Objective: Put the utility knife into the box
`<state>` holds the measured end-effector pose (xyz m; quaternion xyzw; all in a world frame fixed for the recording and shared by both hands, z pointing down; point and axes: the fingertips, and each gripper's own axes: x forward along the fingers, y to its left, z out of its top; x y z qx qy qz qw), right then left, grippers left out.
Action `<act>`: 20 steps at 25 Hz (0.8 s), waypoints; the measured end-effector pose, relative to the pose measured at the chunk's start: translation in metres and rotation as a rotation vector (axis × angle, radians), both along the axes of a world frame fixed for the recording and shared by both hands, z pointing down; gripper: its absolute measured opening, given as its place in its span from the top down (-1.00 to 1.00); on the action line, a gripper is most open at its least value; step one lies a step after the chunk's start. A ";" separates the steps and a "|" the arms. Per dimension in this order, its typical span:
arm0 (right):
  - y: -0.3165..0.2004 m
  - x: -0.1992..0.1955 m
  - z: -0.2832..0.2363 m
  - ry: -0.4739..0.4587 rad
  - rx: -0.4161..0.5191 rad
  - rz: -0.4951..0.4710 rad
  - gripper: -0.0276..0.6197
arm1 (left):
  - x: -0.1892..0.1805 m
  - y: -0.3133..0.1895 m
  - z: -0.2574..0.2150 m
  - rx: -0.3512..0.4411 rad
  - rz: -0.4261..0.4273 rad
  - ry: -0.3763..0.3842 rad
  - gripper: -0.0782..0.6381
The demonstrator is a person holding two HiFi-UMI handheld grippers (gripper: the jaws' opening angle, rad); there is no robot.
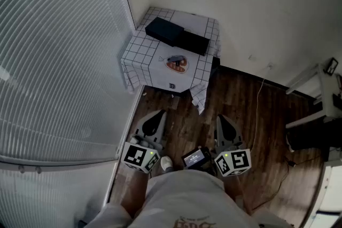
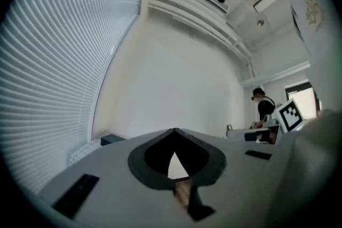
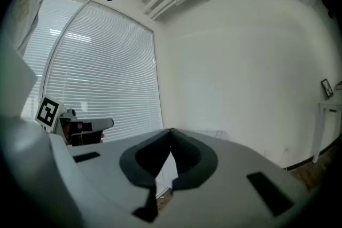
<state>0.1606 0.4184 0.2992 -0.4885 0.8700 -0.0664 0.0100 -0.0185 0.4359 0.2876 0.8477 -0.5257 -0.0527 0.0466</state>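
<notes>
utility knife (image 1: 177, 63) lies on the grid-cloth table (image 1: 140, 56), near its front edge, just in front of the black box (image 1: 166, 31) and outside it. left gripper (image 1: 158, 115) and right gripper (image 1: 220, 119) are level over the wooden floor (image 1: 251, 115). both have their jaws together, with nothing between them. the knife is well apart from both.

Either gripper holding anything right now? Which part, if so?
Nothing held. Left gripper and right gripper both have jaws together, empty; the utility knife lies on the checked table.
</notes>
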 end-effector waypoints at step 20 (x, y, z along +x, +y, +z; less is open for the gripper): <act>0.025 0.040 0.018 0.101 0.025 -0.088 0.89 | 0.030 0.038 -0.001 -0.044 -0.095 -0.117 0.76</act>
